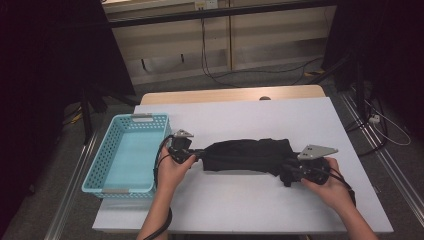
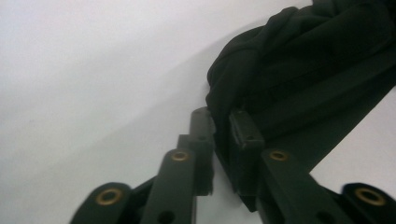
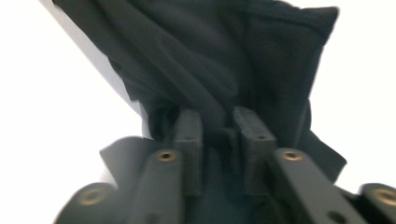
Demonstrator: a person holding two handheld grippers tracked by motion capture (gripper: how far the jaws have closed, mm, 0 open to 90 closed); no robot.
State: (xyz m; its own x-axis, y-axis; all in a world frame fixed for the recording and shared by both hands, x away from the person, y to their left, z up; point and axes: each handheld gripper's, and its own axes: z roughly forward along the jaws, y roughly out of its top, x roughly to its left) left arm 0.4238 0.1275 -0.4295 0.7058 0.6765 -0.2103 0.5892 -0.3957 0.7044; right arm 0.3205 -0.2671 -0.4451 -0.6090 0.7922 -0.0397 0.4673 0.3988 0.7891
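My folded black cloth garment [image 1: 248,155] lies mid white tabletop [image 1: 280,115], soft, light, floppy; left gripper [image 2: 222,122] pinches its 9 o'clock end, right gripper [image 3: 218,122] its 3 o'clock end, both clamped on bunched fabric

Overhead forward-down; two close-ups (shared cloth [image 1: 247,154])

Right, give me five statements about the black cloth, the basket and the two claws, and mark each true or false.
1. The black cloth lies on the white table. True.
2. The cloth sits inside the blue basket. False: it lies on the table beside the basket.
3. The left claw pinches one end of the cloth. True.
4. The right claw hovers open, away from the cloth. False: it grips the cloth's other end.
5. The basket stands at the table's left side. True.
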